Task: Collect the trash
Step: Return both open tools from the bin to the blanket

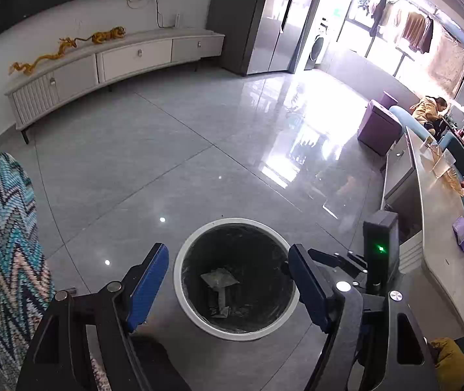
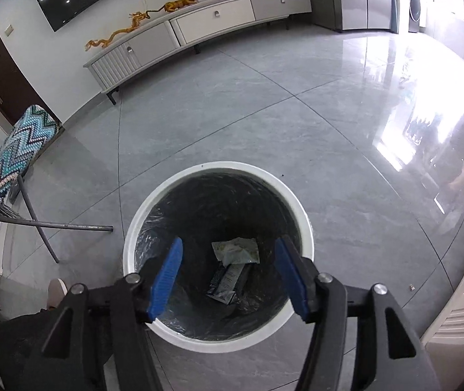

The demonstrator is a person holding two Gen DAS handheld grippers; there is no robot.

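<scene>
Round white-rimmed bin [image 2: 140,228] with glossy black liner; blue ribbed fingers [image 2: 166,277] on black arms; teal, navy and pink zigzag cloth [image 1: 0,244]; grey tiled floor [image 1: 166,146].

Glossy tiled floor [image 2: 264,114], white plastic bin [image 2: 153,202] with crinkled shiny black liner [image 2: 173,221].

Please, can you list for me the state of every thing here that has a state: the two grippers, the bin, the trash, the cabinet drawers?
Left hand-held gripper: open, holding nothing, above the bin.
Right hand-held gripper: open, holding nothing, above the bin.
Trash bin: upright, no lid, lined with a bag.
Wrappers: lying at the bottom of the bin.
Cabinet drawers: closed.
</scene>
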